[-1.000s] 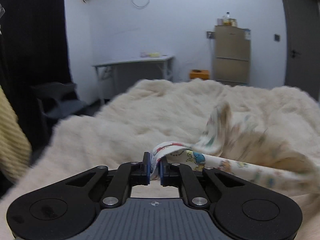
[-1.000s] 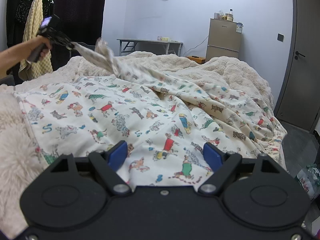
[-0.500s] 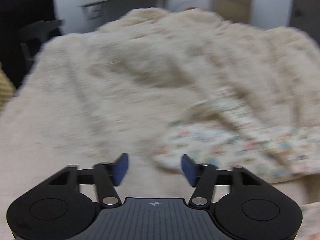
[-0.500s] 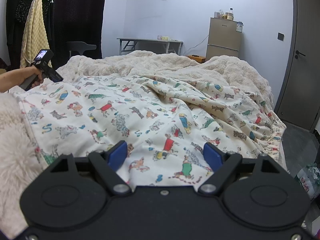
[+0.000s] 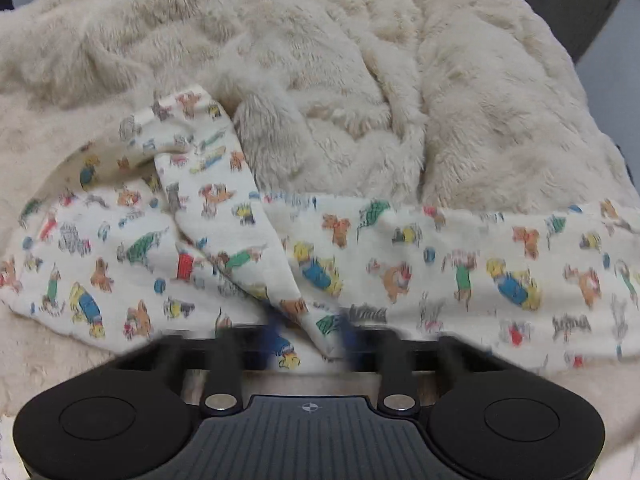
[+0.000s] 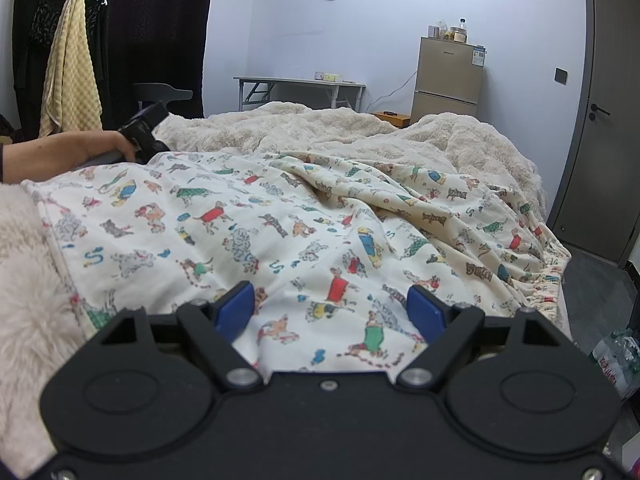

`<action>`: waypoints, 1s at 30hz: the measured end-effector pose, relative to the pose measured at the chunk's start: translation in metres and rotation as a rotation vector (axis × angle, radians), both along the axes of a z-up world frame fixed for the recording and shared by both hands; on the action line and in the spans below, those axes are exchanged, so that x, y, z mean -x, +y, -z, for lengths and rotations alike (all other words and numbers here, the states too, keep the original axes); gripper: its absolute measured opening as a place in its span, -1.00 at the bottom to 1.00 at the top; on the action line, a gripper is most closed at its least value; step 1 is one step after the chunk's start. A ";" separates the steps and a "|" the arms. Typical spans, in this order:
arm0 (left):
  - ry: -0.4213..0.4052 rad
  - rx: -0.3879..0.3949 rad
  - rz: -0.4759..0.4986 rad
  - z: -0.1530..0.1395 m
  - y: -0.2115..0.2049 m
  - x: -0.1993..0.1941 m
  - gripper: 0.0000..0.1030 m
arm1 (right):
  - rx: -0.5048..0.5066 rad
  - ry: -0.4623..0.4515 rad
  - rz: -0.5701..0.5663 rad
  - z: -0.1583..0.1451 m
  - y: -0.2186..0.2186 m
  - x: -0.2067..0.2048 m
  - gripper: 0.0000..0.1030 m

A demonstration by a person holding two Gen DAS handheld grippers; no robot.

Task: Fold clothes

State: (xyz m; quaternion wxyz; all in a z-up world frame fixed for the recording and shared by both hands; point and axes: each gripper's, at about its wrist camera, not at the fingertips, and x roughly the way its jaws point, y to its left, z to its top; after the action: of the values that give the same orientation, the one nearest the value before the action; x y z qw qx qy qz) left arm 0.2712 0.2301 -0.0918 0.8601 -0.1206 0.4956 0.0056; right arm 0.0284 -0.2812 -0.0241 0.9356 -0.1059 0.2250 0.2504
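- Hanging a yellow towel (image 6: 72, 80) at the far left of the room, beyond the bed.
- Gripping the left gripper (image 5: 312, 332) in a hand (image 6: 100, 148) at the blanket's left edge, at the sheet's far left corner, nose tilted down toward the bed.
- Closing its jaws, blurred with motion, with a narrow raised fold of the sheet (image 5: 440, 272) between the blue pads; pads showing a gap and not yet pressing on the fold.
- Lying spread over the fluffy cream blanket (image 5: 320, 60): the dog-print sheet, flat near the left edge, rumpled into ridges toward the middle and right, its gathered elastic hem draping over the bed's right edge.
- Bunching one corner of the sheet into a twisted flap at the left, in the left wrist view, its tip touching a blanket ridge.
- Holding the right gripper (image 6: 330, 306) low at the sheet's near edge, jaws standing wide apart, cloth lying between and under the pads without being pinched.
- Showing a grey table (image 6: 300, 82), a small fridge (image 6: 448, 72) and a dark door (image 6: 600, 120) behind the bed, toward the right.
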 end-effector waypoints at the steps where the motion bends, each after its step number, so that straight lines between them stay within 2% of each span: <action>1: -0.022 0.000 -0.016 -0.008 0.000 -0.002 -1.00 | 0.000 0.000 0.000 0.000 0.000 0.000 0.60; 3: -0.122 0.076 -0.092 -0.039 0.013 -0.001 -1.00 | 0.001 0.000 0.000 0.000 0.000 -0.001 0.60; 8: -0.406 0.395 -0.362 -0.099 0.059 0.009 -1.00 | 0.003 -0.002 0.000 0.000 0.000 0.000 0.60; 10: -0.457 0.471 -0.403 -0.113 0.068 0.008 -1.00 | 0.005 -0.001 -0.001 0.000 0.000 0.000 0.60; 12: -0.476 0.480 -0.398 -0.126 0.064 0.003 -1.00 | 0.008 0.012 -0.018 -0.004 -0.001 0.000 0.54; 14: -0.478 0.438 -0.387 -0.133 0.053 0.001 -1.00 | 0.009 0.037 -0.081 -0.018 -0.004 -0.001 0.44; 17: -0.475 0.423 -0.382 -0.132 0.046 -0.001 -1.00 | 0.021 -0.032 -0.144 -0.049 -0.012 0.002 0.44; 20: -0.476 0.436 -0.392 -0.126 0.048 0.003 -1.00 | 0.068 -0.104 -0.134 -0.074 -0.014 -0.005 0.54; 23: -0.480 0.444 -0.395 -0.120 0.053 0.001 -1.00 | 0.200 -0.128 -0.117 -0.077 -0.003 -0.036 0.50; 26: -0.489 0.440 -0.383 -0.124 0.054 0.003 -1.00 | 0.289 -0.073 -0.136 -0.062 0.014 -0.074 0.33; 28: -0.493 0.439 -0.374 -0.128 0.055 0.004 -1.00 | 0.335 -0.034 -0.160 -0.048 0.028 -0.095 0.02; 29: -0.495 0.437 -0.369 -0.129 0.055 0.004 -1.00 | 0.348 -0.030 -0.162 -0.045 0.031 -0.099 -0.05; 30: -0.497 0.436 -0.365 -0.131 0.056 0.004 -1.00 | 0.370 -0.019 -0.162 -0.039 0.036 -0.109 -0.23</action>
State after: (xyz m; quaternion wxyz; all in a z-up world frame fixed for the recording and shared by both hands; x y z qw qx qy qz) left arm 0.2672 0.2863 0.0390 0.8931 -0.3849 0.2318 0.0235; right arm 0.1372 -0.2450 0.0150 0.8792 -0.2963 0.2489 0.2780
